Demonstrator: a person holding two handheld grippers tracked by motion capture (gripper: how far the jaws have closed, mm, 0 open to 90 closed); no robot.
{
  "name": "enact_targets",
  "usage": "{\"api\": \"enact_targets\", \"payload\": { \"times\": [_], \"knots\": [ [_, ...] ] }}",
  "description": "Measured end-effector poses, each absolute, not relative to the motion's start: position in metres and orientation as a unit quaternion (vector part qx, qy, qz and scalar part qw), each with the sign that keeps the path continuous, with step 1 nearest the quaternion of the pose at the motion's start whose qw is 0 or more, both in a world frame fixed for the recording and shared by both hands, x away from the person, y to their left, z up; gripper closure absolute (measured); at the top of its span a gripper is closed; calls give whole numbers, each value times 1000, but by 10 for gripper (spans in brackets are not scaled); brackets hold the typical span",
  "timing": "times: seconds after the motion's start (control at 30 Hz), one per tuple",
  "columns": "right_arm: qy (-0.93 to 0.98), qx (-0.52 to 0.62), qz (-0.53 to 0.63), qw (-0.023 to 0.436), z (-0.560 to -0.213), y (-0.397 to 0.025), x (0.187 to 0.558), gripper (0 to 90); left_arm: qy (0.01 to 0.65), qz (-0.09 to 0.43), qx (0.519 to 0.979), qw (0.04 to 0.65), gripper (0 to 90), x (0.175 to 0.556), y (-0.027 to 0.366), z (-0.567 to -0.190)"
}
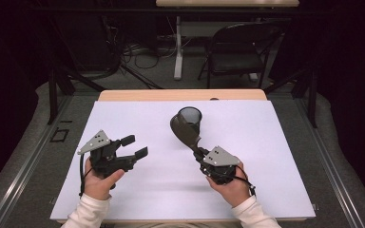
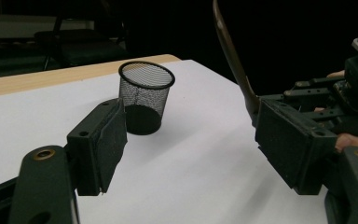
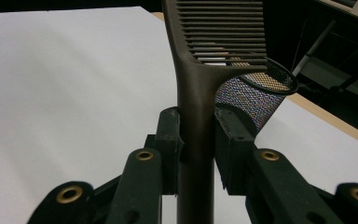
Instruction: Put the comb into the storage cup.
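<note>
Standing upright toward the far middle of your desk (image 1: 138,190) is one black wire-mesh cup (image 1: 190,118), round, open at the top, set on the white sheet that covers the desk; through the mesh in the left gripper view the cup (image 2: 145,95) shows a dark solid base and nothing that can be made out inside it. One dark brown comb (image 1: 184,130), long-handled, is held by you in the right hand-held gripper (image 1: 200,154): in the right gripper view its jaws are closed on the comb's handle (image 3: 196,116) from both sides, with the toothed end rising above them. From above, the comb's broad toothed end lies just in front of the cup and overlaps its near rim in the picture; whether it touches the cup cannot be told. In the right gripper view the cup (image 3: 256,93) sits behind and to the right of the comb, its rim level with the lowest teeth. Your left hand-held gripper (image 1: 135,147) rests low over the left part of the sheet, well apart from the cup, its jaws spread wide and holding nothing. In its own view the cup stands between the two spread jaws farther off, and the comb (image 2: 233,60) rises at the right.
</note>
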State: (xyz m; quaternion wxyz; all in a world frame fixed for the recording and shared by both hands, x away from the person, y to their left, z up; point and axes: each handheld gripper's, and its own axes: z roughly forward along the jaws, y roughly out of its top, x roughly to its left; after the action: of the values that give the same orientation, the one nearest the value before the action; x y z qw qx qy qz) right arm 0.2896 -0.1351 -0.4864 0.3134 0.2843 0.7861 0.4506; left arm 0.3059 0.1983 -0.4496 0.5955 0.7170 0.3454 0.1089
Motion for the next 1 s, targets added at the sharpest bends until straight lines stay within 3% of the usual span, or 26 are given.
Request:
{"api": "enact_targets", "payload": {
  "times": [1.0],
  "knots": [
    [785,268,454,326,-488,-130,284,728,346,62,738,576,352,320,154,-440]
  ]
}}
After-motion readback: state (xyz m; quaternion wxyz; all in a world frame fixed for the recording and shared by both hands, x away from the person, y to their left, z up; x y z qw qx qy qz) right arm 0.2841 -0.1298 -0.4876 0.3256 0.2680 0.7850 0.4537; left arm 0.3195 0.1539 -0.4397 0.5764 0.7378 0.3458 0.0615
